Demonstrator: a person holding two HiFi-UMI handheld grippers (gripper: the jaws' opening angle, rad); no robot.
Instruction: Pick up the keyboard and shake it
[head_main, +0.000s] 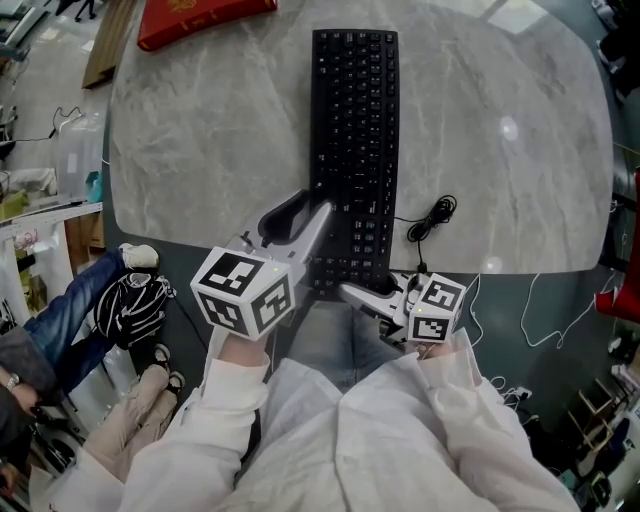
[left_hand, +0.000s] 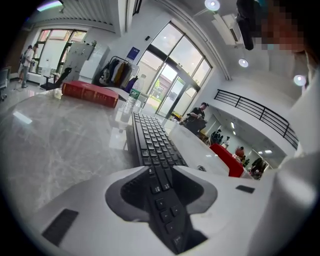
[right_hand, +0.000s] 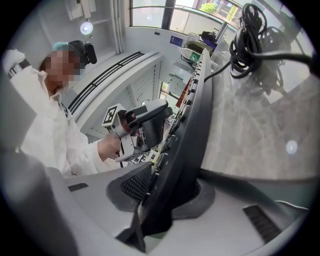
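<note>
I found the keyboard (head_main: 352, 130) lying on the table (head_main: 200, 150), its near end past the table edge and partly hidden. The right tool (right_hand: 165, 190) was clamped on that end. The left tool (left_hand: 162, 175) stood parted around its corner, apparently not pressing.

Black keyboard (head_main: 353, 150) on a grey table (head_main: 200, 150) veined in white like marble; a red box (head_main: 200, 20) at eleven o'clock; a black cable (head_main: 432, 218) at three o'clock.
</note>
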